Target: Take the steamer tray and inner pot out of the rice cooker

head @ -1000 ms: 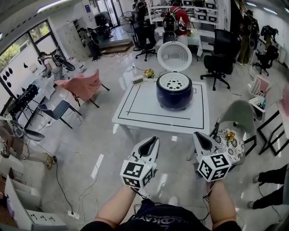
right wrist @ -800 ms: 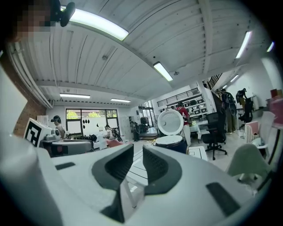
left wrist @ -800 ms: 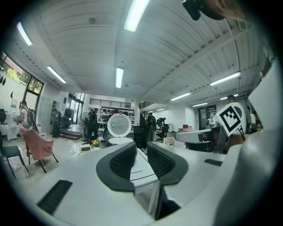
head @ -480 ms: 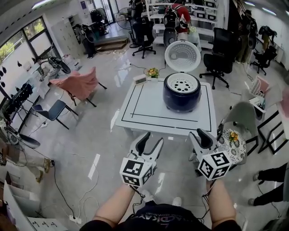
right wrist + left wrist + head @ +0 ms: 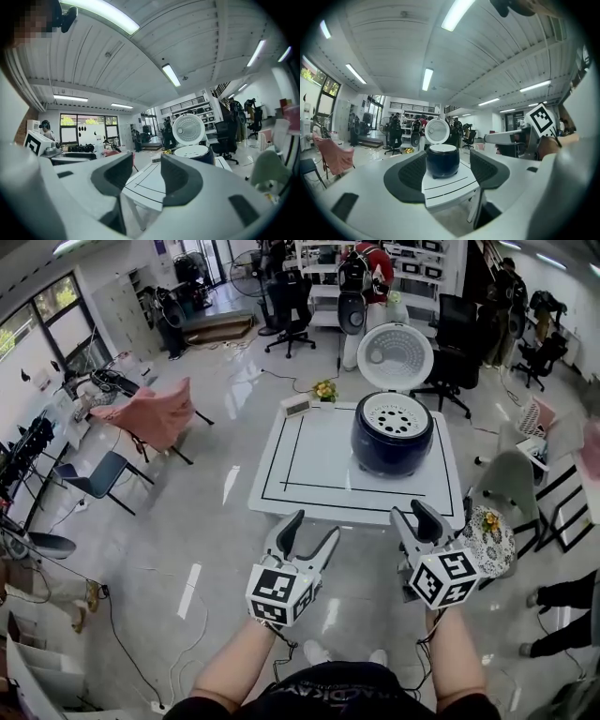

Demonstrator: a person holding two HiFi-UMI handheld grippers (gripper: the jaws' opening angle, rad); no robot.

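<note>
Dark blue, round rice cooker [image 5: 392, 444] standing upright on the right half of a white worktop [image 5: 309, 465] edged with a black line. White lid [image 5: 395, 356] swung fully open, standing up behind the body with its round inner face showing. White steamer tray [image 5: 397, 415], dotted with holes, seated level in the top opening and hiding the cooker's inside.

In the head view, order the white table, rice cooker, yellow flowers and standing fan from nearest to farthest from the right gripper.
Right gripper, jaws opening, nothing between them:
1. White table, just ahead.
2. Rice cooker, on the table's right part.
3. Yellow flowers, by the table's far edge.
4. Standing fan, far back, left.
</note>
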